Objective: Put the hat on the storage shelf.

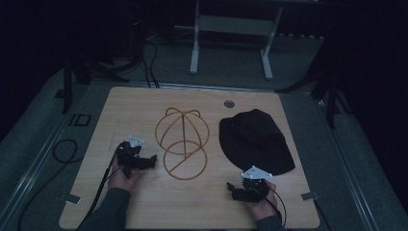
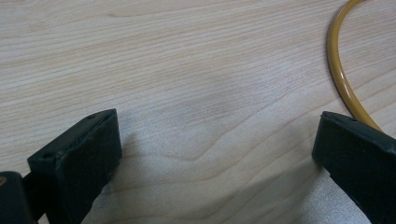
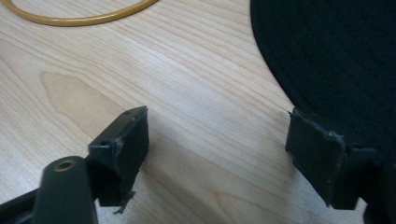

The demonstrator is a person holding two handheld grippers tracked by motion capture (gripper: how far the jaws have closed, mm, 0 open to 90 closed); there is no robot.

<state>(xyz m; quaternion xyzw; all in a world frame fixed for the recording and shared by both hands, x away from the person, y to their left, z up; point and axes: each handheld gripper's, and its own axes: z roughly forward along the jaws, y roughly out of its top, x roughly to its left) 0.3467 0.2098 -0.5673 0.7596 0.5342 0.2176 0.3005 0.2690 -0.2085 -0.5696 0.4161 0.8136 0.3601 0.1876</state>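
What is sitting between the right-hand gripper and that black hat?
Nothing visible: bare wooden table lies between the open right gripper and the black hat, whose brim edge is already beside one jaw.

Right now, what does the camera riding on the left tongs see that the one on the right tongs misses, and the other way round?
The left gripper view alone has the curved yellow wire of the hat stand running down to its right jaw, with bare wood between the wide-apart jaws of the left tongs. The right gripper view alone has the black hat, its brim edge beside the right jaw of the right tongs, also wide apart. Both share the pale wooden table, and the same yellow wire appears as an arc at the right gripper view's top left.
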